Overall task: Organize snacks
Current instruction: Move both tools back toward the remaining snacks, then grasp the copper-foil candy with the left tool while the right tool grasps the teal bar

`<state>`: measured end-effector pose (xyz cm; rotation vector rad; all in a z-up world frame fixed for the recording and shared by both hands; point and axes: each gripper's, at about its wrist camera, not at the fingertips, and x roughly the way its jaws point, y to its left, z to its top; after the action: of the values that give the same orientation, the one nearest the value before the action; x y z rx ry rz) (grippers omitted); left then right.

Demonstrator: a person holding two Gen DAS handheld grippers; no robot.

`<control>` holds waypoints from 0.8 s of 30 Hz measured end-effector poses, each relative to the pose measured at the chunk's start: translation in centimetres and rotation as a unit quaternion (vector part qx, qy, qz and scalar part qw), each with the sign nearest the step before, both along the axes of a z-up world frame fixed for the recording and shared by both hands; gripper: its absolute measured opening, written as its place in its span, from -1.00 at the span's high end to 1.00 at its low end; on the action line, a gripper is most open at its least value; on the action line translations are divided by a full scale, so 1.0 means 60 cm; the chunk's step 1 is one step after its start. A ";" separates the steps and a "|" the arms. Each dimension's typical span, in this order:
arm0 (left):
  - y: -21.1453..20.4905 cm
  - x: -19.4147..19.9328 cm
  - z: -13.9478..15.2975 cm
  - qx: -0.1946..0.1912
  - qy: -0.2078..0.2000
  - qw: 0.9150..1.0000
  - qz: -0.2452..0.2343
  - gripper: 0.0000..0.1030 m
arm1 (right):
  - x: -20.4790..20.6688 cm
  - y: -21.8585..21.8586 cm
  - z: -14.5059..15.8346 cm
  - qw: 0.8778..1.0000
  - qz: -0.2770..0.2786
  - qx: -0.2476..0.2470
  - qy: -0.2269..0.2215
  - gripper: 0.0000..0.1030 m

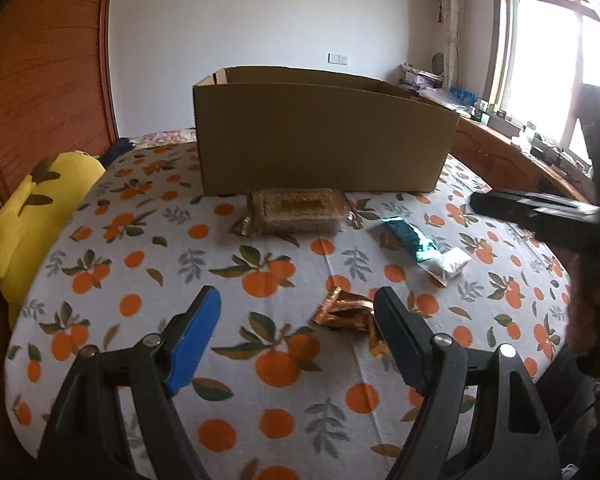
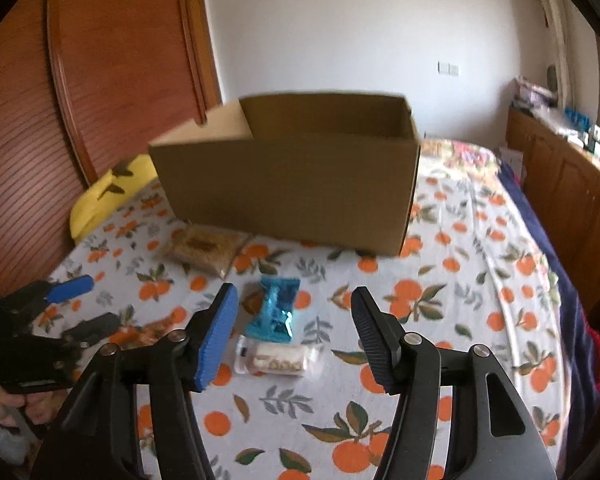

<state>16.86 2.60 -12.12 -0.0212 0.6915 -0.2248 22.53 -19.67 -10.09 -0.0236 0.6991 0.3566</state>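
- My left tool (image 1: 296, 312): jaws wide, nothing between; copper wrapper (image 1: 346, 314) beside its right finger.
- My right tool (image 2: 294, 312): jaws wide, empty, above the teal packet (image 2: 278, 308) and clear biscuit pack (image 2: 278, 360).
- Cardboard box (image 1: 320, 140) on the orange-print bedsheet (image 1: 260, 264); brown packet (image 1: 296, 210) before it.
- No print legible.

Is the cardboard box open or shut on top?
Open. The box stands upright on the tablecloth, no flaps over its top, and its inner walls show. Its contents are hidden.

Legible text: none. Box (image 1: 324, 140) plain, unprinted on the faces shown. Snack packs (image 2: 278, 312) too blurred to read.
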 end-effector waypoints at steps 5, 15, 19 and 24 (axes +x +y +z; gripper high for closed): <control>-0.011 0.001 -0.013 -0.012 0.013 1.000 -0.001 -0.55 | 0.030 0.009 -0.032 0.999 0.013 0.010 0.032 -0.13; -0.023 -0.005 -0.021 -0.021 0.022 1.000 -0.002 -0.55 | 0.071 0.048 -0.064 0.996 0.042 -0.001 0.076 0.03; -0.026 -0.003 -0.026 -0.028 0.031 0.999 -0.001 -0.55 | 0.075 0.065 -0.078 0.995 0.046 -0.035 0.081 0.21; -0.036 -0.002 -0.027 -0.046 0.044 0.998 -0.002 -0.55 | 0.074 0.069 -0.080 0.994 0.056 -0.060 0.071 0.55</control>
<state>16.75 0.46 -13.77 -0.1182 0.7683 -0.2615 26.99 -15.56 -14.90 -0.1535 0.8614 0.4270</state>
